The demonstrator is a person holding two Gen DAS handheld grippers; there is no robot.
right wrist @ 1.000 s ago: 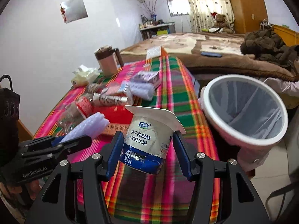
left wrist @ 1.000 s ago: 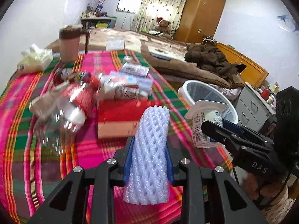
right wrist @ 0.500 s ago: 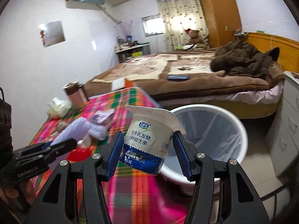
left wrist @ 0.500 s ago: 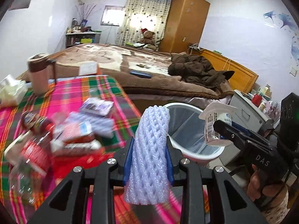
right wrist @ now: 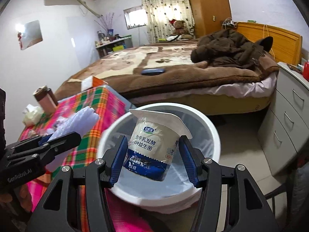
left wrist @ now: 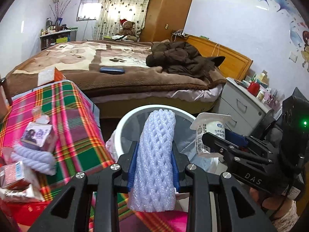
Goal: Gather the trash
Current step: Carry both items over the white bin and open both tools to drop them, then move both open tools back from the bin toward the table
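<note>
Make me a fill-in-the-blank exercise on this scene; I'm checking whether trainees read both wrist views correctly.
1. The left hand-held gripper is shut on a white foam ____.
2. The right hand-held gripper is shut on a ____ cup.
3. Both items are held over the white ____, lined with a bag.
4. On the bed lies a brown ____.

Missing words: net sleeve; yogurt; trash bin; jacket.

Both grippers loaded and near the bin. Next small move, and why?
Probably open the right gripper and drop the yogurt cup: in its wrist view the cup hangs over the white bin. The left gripper holds the foam net sleeve nearer the rim, so it should ease forward first.
</note>
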